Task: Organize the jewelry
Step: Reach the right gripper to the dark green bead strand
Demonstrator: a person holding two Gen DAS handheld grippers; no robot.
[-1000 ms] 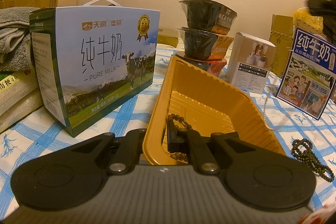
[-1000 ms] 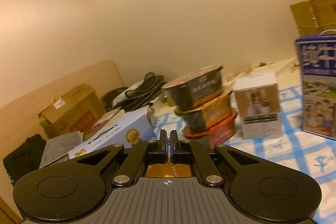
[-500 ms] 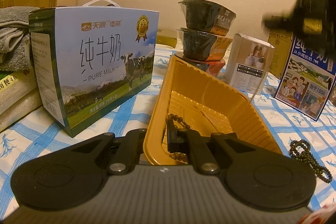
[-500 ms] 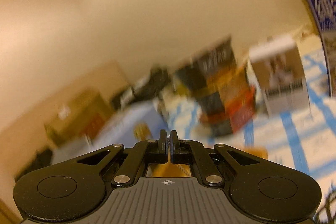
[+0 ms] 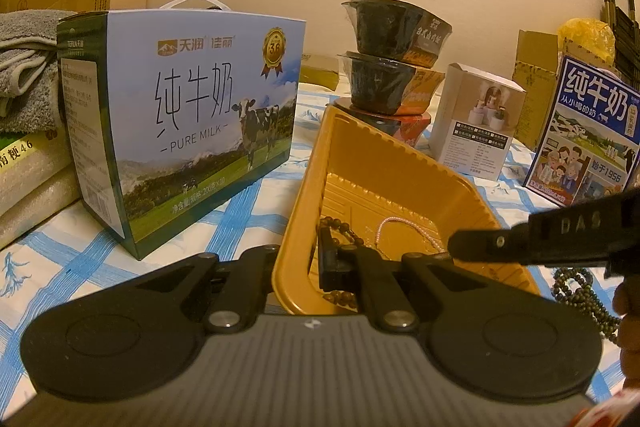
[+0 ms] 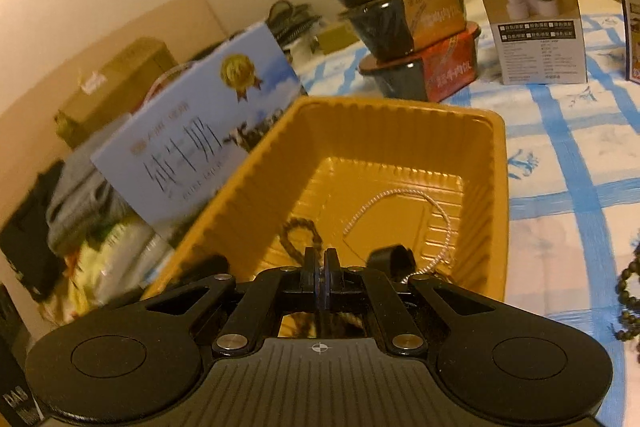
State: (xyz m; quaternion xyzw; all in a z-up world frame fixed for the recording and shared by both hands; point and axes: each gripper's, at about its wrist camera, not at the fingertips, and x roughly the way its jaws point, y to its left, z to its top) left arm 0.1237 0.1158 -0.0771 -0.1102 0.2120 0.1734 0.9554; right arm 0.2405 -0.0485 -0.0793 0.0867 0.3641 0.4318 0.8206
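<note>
A gold plastic tray stands on the blue-checked cloth. My left gripper is shut on its near wall. A dark bead bracelet lies inside, by the fingers. My right gripper reaches in from the right, low over the tray floor. It is shut on the end of a thin pearl necklace, whose loop rests on the tray floor ahead of the right gripper. A second dark bead bracelet lies on the cloth right of the tray.
A pure-milk carton stands close to the tray's left side. Three stacked food bowls, a white box and a blue milk box line the back. Folded towels sit far left. A hand shows at the right edge.
My right gripper has dropped from high above into the tray from the right, tilting downward. The pearl necklace now lies on the tray floor. My left gripper has not moved.
</note>
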